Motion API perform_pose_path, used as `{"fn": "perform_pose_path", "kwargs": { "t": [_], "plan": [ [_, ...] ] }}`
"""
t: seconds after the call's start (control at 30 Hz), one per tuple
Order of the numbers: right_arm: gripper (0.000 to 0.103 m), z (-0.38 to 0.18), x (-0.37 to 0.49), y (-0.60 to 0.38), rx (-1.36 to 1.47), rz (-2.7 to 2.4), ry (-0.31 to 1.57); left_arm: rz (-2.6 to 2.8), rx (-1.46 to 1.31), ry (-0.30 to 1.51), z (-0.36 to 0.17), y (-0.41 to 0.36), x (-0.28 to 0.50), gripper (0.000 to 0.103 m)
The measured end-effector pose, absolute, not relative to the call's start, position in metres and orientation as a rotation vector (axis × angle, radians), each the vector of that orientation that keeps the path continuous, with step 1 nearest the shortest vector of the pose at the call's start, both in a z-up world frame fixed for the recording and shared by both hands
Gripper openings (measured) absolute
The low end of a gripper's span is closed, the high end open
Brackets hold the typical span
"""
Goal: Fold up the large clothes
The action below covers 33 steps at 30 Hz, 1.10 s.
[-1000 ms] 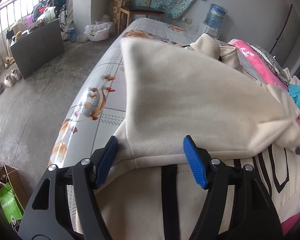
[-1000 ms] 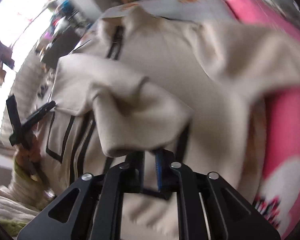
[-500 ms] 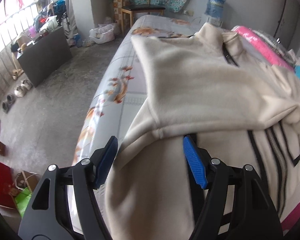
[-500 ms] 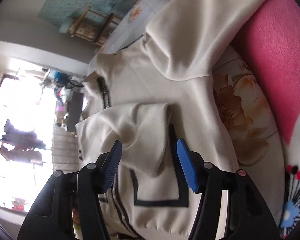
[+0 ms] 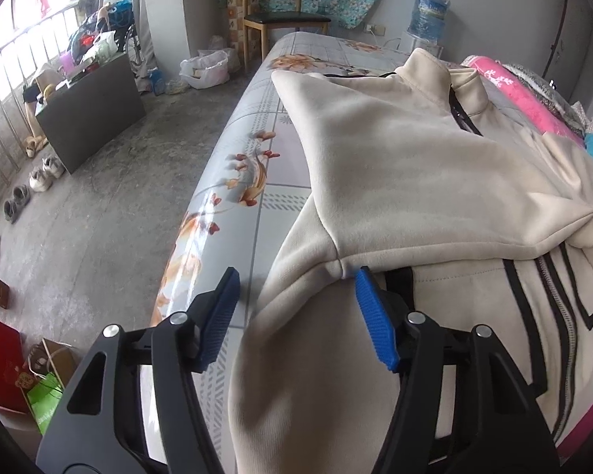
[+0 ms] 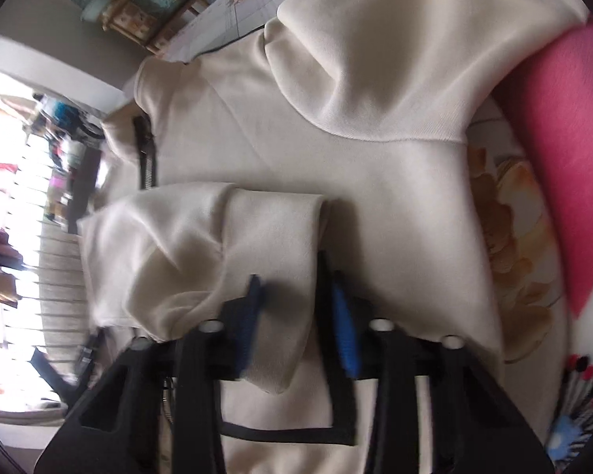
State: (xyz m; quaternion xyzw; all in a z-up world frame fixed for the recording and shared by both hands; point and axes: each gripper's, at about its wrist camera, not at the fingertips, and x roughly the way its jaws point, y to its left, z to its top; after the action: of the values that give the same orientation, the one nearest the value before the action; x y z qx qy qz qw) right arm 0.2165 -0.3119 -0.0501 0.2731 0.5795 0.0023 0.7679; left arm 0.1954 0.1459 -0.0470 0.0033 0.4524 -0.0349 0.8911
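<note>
The cream fleece zip-up jacket (image 5: 435, 181) lies on the bed (image 5: 249, 181). Left gripper (image 5: 296, 312) – jaws closing, still apart astride its side hem. Right gripper (image 6: 296, 316) – jaws just closed, pinching the folded sleeve (image 6: 265, 245).

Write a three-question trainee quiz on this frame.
1. True or false: the left gripper is shut.
2. The jacket lies on: A) a sofa B) a bed C) a desk.
3. What colour is the blanket beside the jacket?

Key: 1 false, its jaws stand open astride the jacket's folded edge. 2 B, the bed. 3 pink.
</note>
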Motion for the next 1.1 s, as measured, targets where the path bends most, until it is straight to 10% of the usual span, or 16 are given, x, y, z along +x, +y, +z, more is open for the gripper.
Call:
{"fn": "perform_pose_path", "kwargs": {
  "t": [0.63,0.8,1.1],
  "plan": [
    [0.006,0.004,0.223,-0.336,0.447,-0.016,1.100,-0.155,0.089,0.930,-0.049,0.143,0.181,0.056],
    [0.052,-0.020,0.219,-0.340,0.553,0.034,1.133,-0.166,0.082,0.942,-0.048,0.142,0.180,0.056],
    [0.046,-0.043,0.236,-0.319,0.441,0.017,1.205,-0.138,0.101,0.935,-0.050,0.137,0.182,0.057]
  ]
}}
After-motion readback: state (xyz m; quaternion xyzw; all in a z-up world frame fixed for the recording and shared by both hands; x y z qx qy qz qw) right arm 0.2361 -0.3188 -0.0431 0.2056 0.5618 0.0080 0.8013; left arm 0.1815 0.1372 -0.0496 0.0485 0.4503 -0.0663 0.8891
